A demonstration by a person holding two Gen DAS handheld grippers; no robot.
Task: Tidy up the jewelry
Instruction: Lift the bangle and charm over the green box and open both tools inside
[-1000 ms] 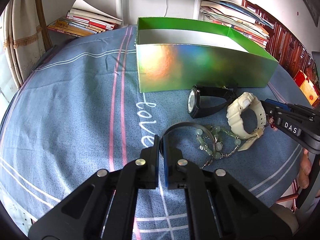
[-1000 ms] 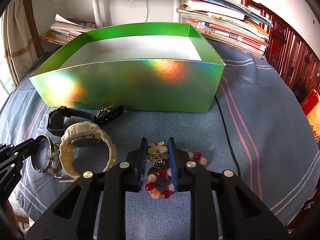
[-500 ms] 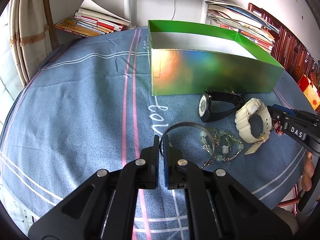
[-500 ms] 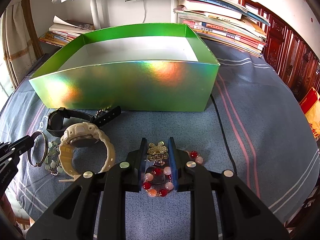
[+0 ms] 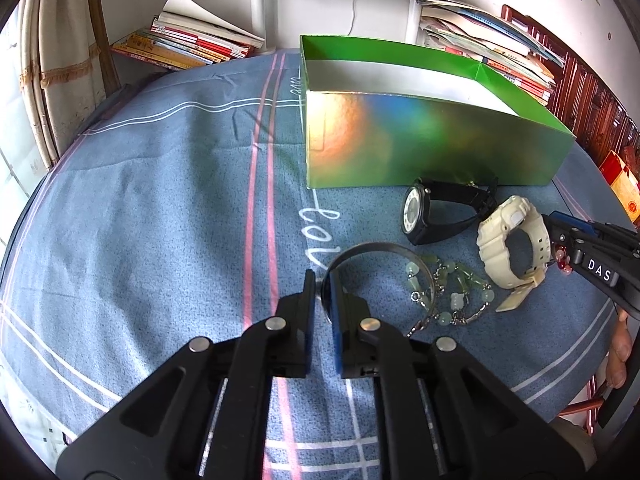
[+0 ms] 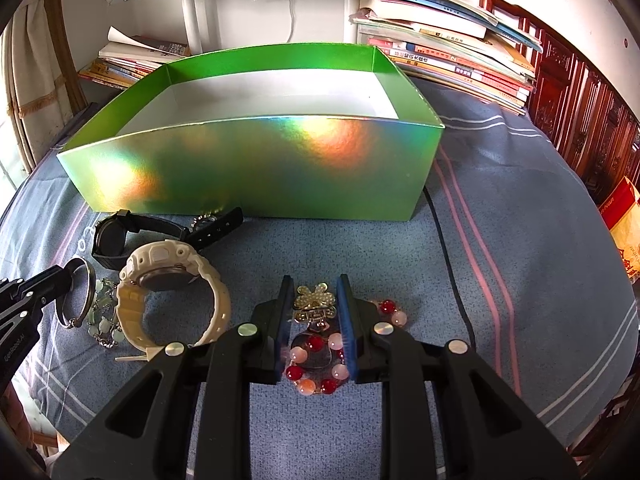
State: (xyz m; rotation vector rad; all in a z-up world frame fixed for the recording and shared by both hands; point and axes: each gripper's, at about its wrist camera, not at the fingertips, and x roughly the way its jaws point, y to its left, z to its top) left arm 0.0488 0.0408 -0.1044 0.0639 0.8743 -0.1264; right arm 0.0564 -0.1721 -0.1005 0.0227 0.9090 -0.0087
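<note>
My left gripper [image 5: 321, 280] is shut on a thin metal bangle [image 5: 372, 245] and holds it just over the blue cloth, above a jade bead bracelet [image 5: 452, 288]. My right gripper [image 6: 314, 292] is shut on a red and pink bead bracelet [image 6: 316, 354] with a gold flower charm [image 6: 315, 300]. A black watch [image 5: 436, 216] and a cream watch [image 5: 510, 240] lie between the grippers, in front of the open green box [image 5: 424, 148], which also shows in the right wrist view [image 6: 256, 168], its white floor bare.
Stacks of books [image 6: 448, 60] line the wall behind the box, with more books [image 5: 188, 44] at the back left. A black cable [image 6: 448, 264] runs across the cloth right of the box. A dark wooden cabinet [image 6: 580, 120] stands at the right.
My left gripper has risen and shifted with the bangle, so the box and watches sit further right in its view. My right gripper has lifted slightly with the bead bracelet.
</note>
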